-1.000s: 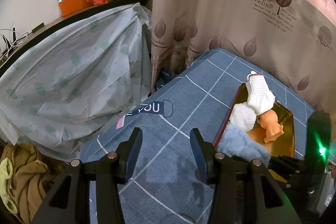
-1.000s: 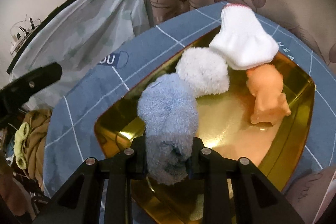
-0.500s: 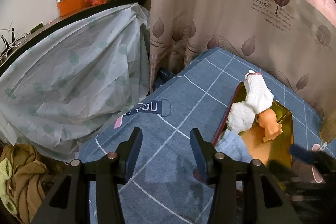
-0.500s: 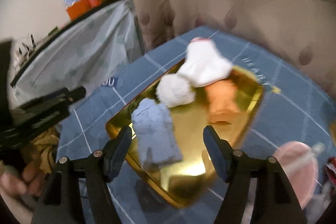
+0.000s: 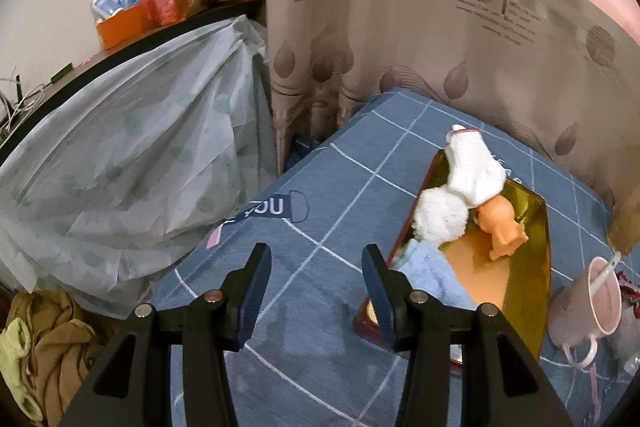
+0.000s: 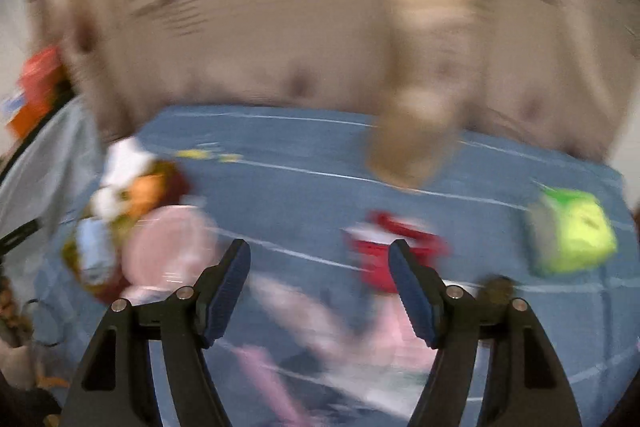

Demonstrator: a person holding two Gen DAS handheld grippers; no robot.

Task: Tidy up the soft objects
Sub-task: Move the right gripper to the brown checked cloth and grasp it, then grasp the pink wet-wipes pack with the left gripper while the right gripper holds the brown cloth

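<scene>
the gold tray (image 5: 536,255) lies on the blue checked cloth (image 5: 320,227). inside the tray are a white sock (image 5: 474,171), a white fluffy ball (image 5: 438,217), an orange toy (image 5: 500,227) and a light blue towel (image 5: 430,273) at the tray's near end. the left gripper (image 5: 316,269) is spread and empty, just beside the tray. the right gripper (image 6: 320,267) is also spread with nothing between the fingers; its view is blurred. a pink cup (image 5: 592,303) stands near the tray.

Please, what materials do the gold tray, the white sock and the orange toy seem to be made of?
Gold tray: probably metal or metallised plastic, with a glossy finish; it mirrors the toy's orange colour.
White sock: knitted fabric, matte, with a soft folded shape and a thin red edge at the cuff.
Orange toy: probably rubber or soft plastic; smooth, slightly shiny, moulded shape.
</scene>
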